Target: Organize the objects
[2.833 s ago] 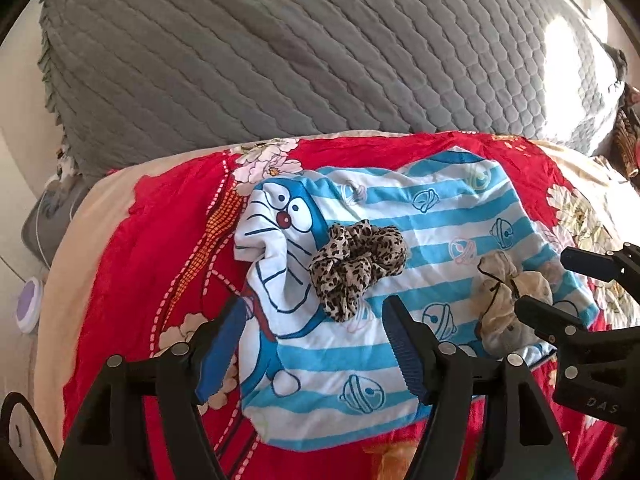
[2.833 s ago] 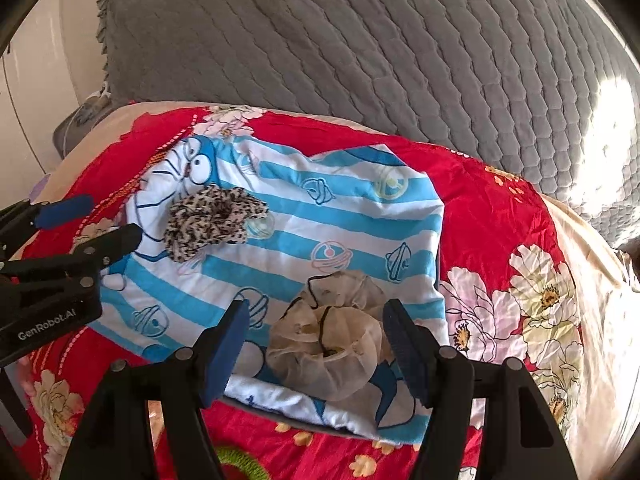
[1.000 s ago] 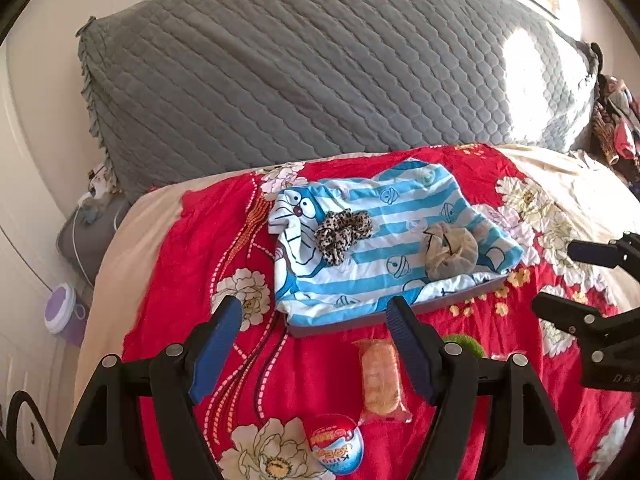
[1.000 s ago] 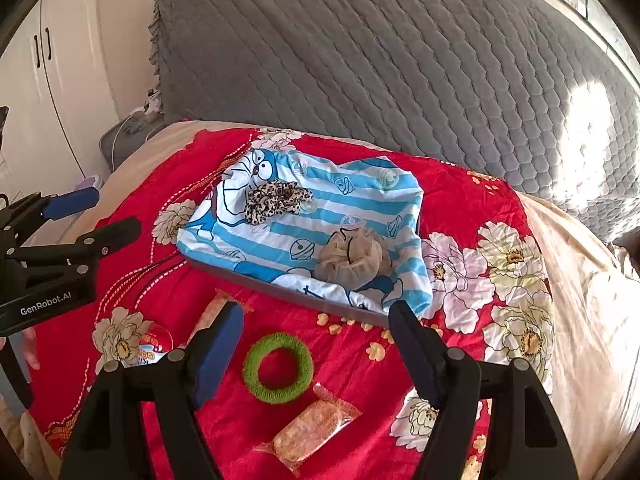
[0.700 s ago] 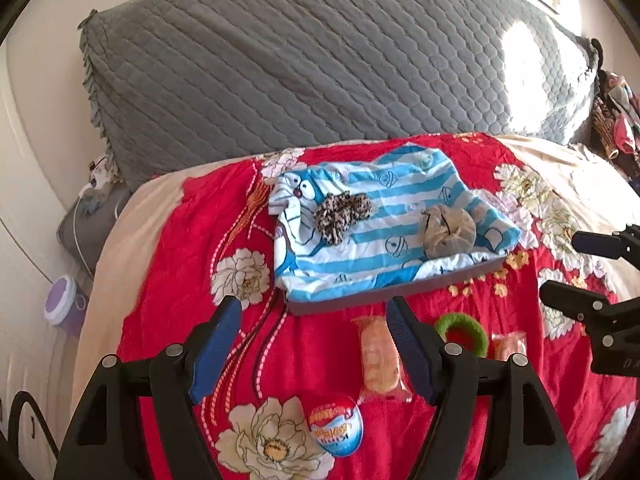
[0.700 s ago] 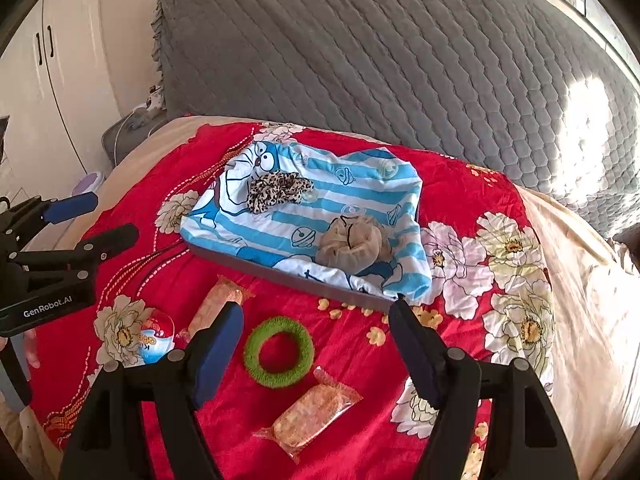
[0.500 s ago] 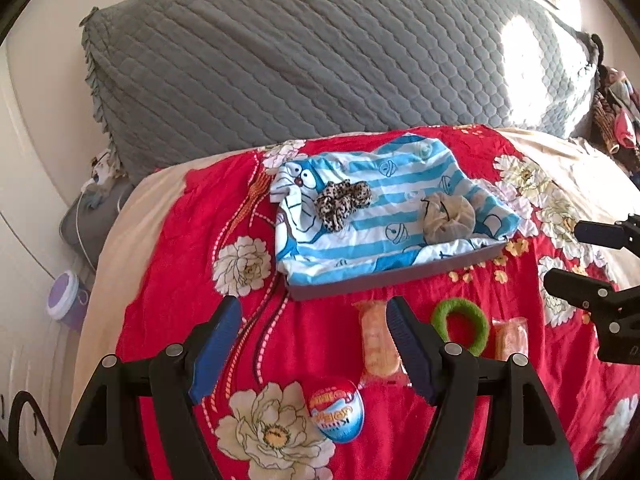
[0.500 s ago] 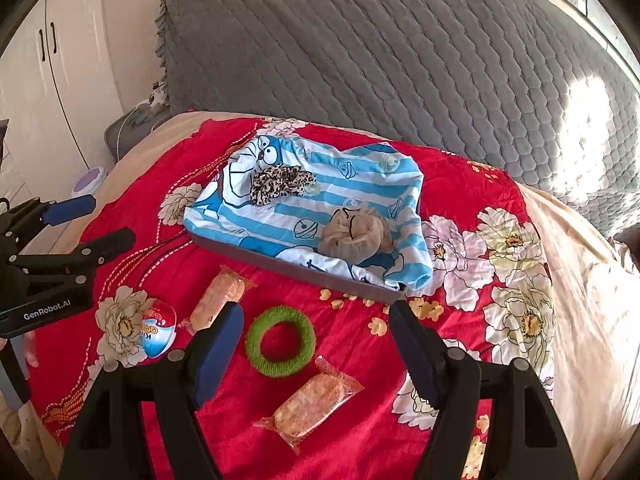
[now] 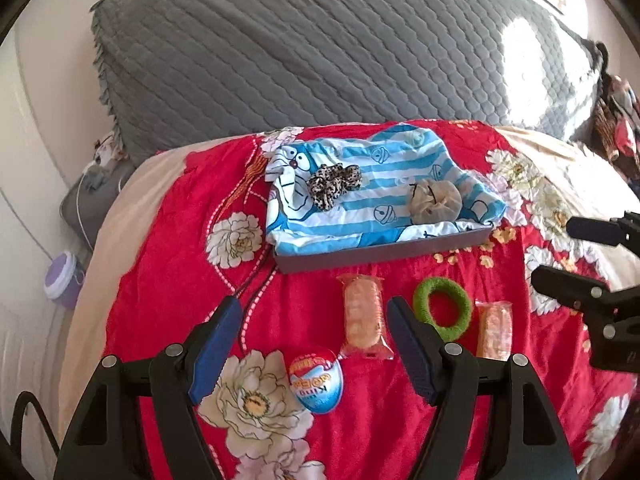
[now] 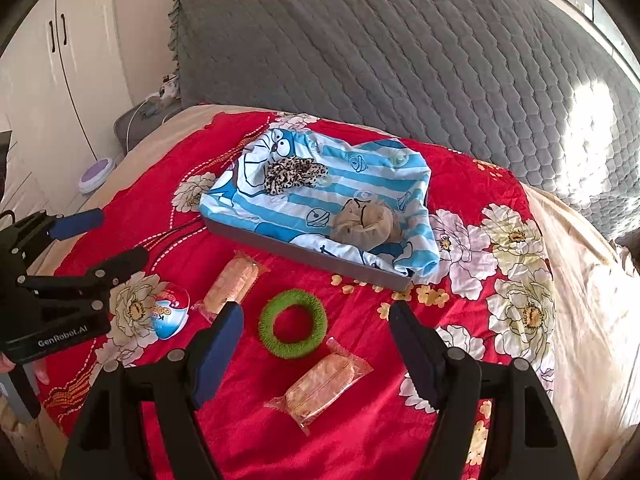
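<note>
Left gripper (image 9: 312, 320) hangs w/ jaws spread wide, nothing between them; right gripper (image 10: 316, 322) likewise agape & empty, both held above the near part of the red floral bedspread (image 9: 168, 280); grey tray (image 10: 304, 254) sits mid-bed, lined w/ a blue-striped Doraemon cloth (image 9: 384, 168) that spills over its edges at the left & right corners; on the cloth, a leopard-print scrunchie (image 9: 332, 184) toward the left end & a beige scrunchie (image 9: 434, 202) toward the right end, well apart; loose items lie in a row just in front of the tray's near wall: snack packet (image 9: 362, 316), green fuzzy ring (image 9: 442, 308), second snack packet (image 9: 494, 330), each near its neighbour but not touching as far as seen; a surprise egg (image 9: 316, 378) lies nearer the cameras, left of the first packet, beside a white printed flower; in the right wrist view the green ring is framed between the fingers (image 10: 218, 340), second packet just below it; open red fabric to the left of the tray & in front of the egg; bedspread's left edge gives way to beige sheet (image 9: 120, 216); grey quilted headboard cushion (image 9: 320, 40) close behind the tray; purple-lidded jar (image 9: 62, 278) on the floor off the bed's left edge
</note>
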Motion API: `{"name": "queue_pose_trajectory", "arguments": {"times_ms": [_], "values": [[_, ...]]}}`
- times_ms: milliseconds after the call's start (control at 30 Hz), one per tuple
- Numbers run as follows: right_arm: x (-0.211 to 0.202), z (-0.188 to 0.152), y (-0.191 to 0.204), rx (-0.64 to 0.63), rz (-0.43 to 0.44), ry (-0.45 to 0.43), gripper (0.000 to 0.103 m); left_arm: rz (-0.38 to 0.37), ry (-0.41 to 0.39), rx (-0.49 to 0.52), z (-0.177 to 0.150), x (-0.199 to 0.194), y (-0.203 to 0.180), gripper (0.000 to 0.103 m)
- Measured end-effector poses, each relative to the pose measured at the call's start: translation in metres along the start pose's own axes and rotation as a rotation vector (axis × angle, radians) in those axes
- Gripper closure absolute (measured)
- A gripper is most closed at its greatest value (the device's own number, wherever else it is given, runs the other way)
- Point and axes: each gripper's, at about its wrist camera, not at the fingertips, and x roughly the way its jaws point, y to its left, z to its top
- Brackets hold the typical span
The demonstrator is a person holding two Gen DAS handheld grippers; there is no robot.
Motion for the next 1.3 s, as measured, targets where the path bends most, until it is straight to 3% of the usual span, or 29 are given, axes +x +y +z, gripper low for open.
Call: {"name": "queue_pose_trajectory", "arguments": {"times_ms": [567,1133,1300], "values": [[-0.02,-0.013,0.018,-0.041,0.011,-0.007,0.025,0.03,0.044,-0.015,-0.038,-0.002,0.009,0.027],[-0.001,-0.031,0.015,-0.028,0.028,0.048,0.025,0.033,0.111,-0.051,-0.061,0.024,0.018,0.027],[0.0,-0.036,0.018,-0.037,0.023,0.052,0.02,0.038,0.112,-0.036,-0.063,0.023,0.015,0.024]]}}
